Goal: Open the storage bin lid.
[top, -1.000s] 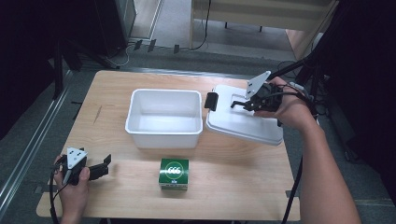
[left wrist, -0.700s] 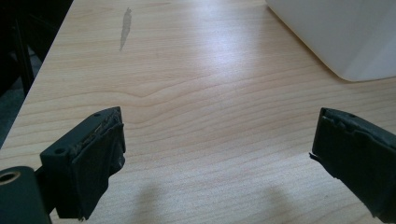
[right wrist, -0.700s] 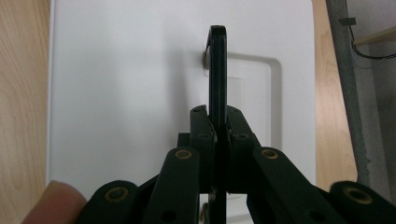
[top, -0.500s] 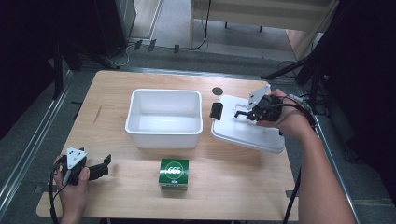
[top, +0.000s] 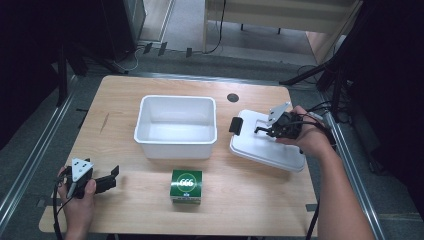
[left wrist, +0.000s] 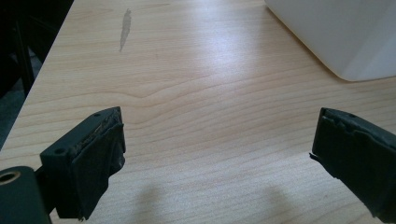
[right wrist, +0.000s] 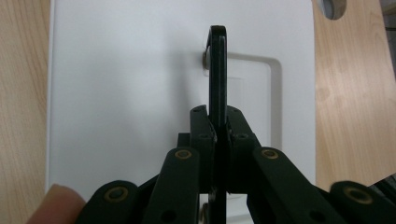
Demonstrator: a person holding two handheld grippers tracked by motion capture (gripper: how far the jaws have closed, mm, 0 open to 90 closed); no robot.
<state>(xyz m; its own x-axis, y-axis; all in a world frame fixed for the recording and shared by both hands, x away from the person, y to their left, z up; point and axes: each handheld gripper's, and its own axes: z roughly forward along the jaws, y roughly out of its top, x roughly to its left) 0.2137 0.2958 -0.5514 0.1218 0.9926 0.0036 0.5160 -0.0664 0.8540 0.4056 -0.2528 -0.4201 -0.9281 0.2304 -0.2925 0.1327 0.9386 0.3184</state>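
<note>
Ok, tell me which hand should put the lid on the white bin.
Right. The right gripper is already shut on the black handle of the white lid, just beside the white bin. The left gripper is open over bare table, away from the lid.

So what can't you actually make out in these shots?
- Green box, high view: small print around its white label is too small to read.
- Lid's black handle, right gripper view: its lower part is hidden between the right gripper jaws.
- White tub, left gripper view: cut off by the top and right edges.
</note>
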